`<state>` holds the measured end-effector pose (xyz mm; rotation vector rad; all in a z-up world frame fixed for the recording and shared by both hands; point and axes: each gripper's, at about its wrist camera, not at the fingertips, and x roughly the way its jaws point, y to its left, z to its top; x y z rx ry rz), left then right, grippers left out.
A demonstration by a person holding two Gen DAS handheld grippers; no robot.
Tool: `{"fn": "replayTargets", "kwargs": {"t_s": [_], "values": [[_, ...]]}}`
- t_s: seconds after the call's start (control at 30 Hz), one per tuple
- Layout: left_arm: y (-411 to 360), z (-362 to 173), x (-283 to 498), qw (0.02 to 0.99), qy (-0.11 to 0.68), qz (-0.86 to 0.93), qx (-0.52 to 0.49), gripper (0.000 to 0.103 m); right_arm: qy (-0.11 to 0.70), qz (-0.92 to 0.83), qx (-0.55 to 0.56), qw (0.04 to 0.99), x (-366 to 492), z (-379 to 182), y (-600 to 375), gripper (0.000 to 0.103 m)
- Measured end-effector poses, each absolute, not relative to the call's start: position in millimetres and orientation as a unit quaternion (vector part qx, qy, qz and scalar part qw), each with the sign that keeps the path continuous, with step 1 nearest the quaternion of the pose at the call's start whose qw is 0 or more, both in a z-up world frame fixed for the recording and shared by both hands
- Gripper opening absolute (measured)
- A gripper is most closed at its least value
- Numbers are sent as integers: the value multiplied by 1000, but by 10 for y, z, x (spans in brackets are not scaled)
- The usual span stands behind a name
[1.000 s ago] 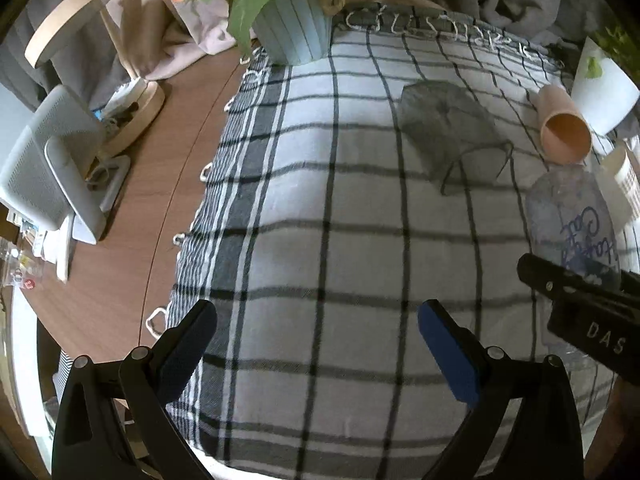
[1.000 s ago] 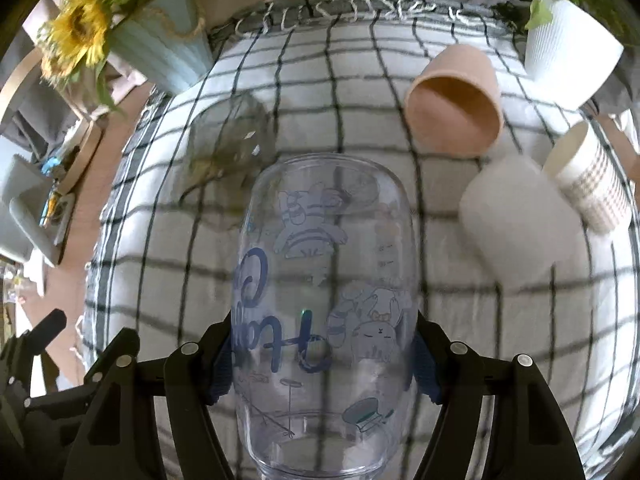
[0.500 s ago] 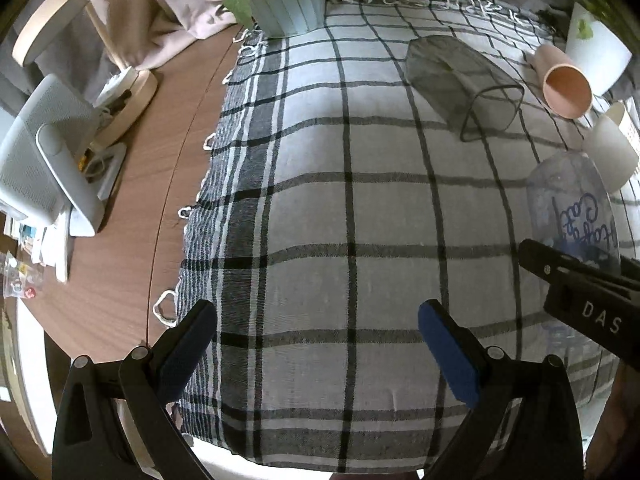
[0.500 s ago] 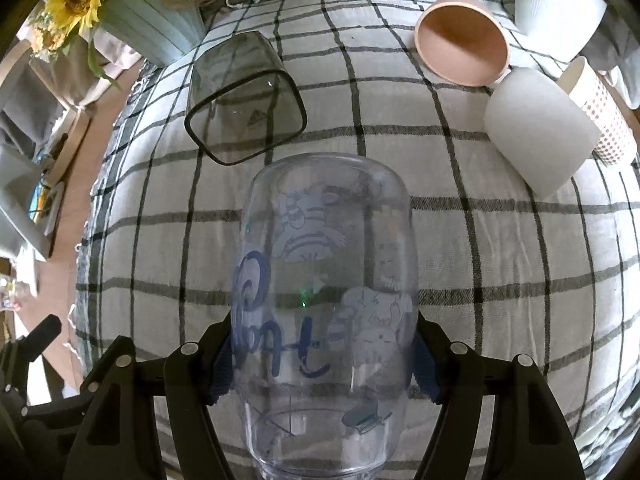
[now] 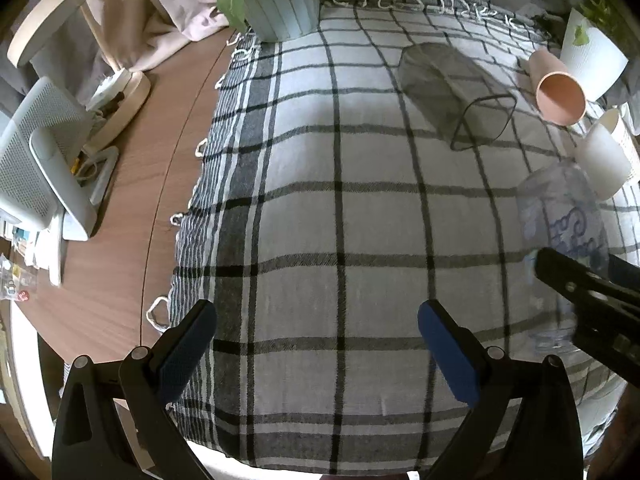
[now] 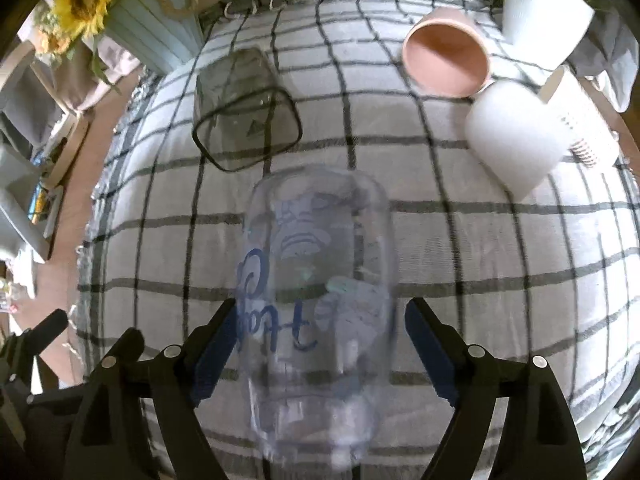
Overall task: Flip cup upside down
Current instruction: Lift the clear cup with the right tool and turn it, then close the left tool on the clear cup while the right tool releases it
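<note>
A clear plastic cup with blue lettering and cartoon prints (image 6: 316, 300) stands between the fingers of my right gripper (image 6: 316, 344), closed end pointing away from the camera. The jaws have spread, with a gap showing on each side of the cup. The cup (image 5: 560, 240) also shows at the right of the left wrist view, beside the right gripper's black finger (image 5: 580, 288). My left gripper (image 5: 316, 344) is open and empty above the near part of the checked cloth (image 5: 340, 220).
A smoky clear cup (image 6: 244, 112) lies on its side at the back. A pink cup (image 6: 444, 56), a white cup (image 6: 516, 140) and a patterned paper cup (image 6: 580, 120) lie at the right. A white planter (image 6: 544, 12) and a blue flower pot (image 5: 280, 0) stand behind; a fan (image 5: 40, 160) stands left.
My right gripper's jaws have opened off the clear cup, which was gripped before. The cup has tilted from pointing forward toward standing on the cloth. The left gripper stays open.
</note>
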<state>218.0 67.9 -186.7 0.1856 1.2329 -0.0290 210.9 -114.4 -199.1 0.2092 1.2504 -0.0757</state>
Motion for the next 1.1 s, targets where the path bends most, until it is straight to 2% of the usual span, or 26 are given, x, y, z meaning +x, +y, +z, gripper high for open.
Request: {"fn": "replayTargets", "kwargs": {"t_s": [0.3, 0.5, 1.1], "values": [[355, -1528, 2227, 809, 583, -60, 44, 103, 520, -28, 113, 846, 1895, -1262, -1431, 83], [-56, -1387, 2322, 805, 583, -108, 40, 103, 504, -64, 148, 848, 1840, -1074, -1866, 83], [-874, -1838, 2687, 757, 637, -129, 66, 100, 535, -116, 219, 808, 1792, -1387, -2630, 83]]}}
